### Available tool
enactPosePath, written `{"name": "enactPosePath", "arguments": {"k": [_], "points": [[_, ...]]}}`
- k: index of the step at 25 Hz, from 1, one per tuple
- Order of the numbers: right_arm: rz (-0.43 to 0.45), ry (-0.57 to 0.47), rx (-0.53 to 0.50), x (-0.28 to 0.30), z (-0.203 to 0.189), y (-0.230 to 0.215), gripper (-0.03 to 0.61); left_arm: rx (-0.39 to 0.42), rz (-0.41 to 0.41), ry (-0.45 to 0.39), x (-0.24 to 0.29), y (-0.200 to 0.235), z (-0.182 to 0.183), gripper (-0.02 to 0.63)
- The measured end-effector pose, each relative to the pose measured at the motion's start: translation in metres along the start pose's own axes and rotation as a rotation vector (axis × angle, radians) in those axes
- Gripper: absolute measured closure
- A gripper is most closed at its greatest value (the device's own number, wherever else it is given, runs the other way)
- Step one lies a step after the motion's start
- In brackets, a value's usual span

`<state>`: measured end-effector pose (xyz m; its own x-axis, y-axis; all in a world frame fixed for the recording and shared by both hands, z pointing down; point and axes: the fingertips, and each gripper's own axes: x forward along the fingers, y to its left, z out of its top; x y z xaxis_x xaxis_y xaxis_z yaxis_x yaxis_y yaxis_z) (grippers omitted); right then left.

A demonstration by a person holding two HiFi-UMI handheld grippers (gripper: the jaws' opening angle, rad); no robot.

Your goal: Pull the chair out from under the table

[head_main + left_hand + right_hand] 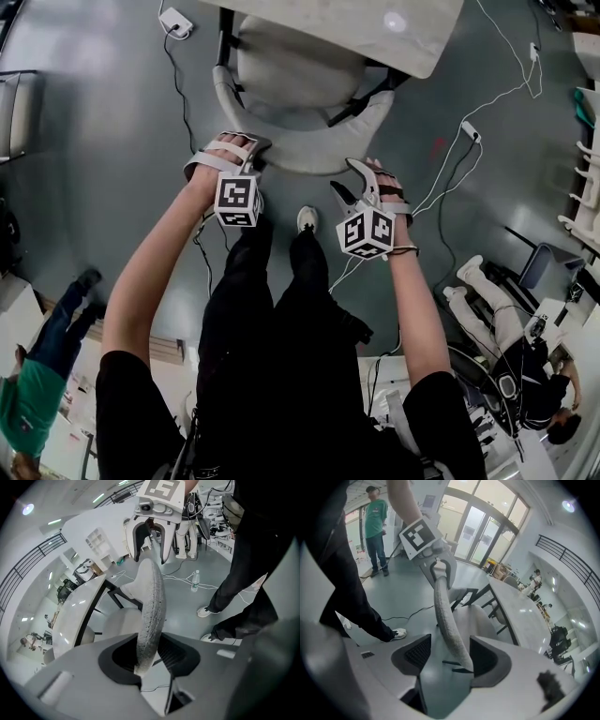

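Black sleeves, black trousers

One chair, one table. One left gripper and one right gripper, two in all. Two bystanders: a person in green and a seated person. One bottle.

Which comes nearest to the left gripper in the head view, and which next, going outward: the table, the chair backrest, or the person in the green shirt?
1. chair backrest, between the fingers of the left gripper.
2. table, beyond the chair, at the top of the view.
3. person in the green shirt, far off at the lower left.
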<state>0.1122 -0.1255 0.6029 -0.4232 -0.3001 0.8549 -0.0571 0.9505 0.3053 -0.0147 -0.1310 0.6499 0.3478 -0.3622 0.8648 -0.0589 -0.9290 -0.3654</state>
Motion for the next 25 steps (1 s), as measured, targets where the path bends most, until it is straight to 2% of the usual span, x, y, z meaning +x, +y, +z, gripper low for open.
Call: {"name": "enactPosePath", "arguments": {"k": [11, 25], "points": [[0.028, 0.08, -0.076, 0.031, -0.025, -0.006, 0.322, 0.011, 0.009, -0.019, -0.003, 0.0, 0.0, 0.491], [0.051, 0.099, -0.07, 0.059, -0.035, -0.014, 0.325, 0.007, 0.002, -0.033, 0.001, 0.0, -0.001, 0.492]]}}
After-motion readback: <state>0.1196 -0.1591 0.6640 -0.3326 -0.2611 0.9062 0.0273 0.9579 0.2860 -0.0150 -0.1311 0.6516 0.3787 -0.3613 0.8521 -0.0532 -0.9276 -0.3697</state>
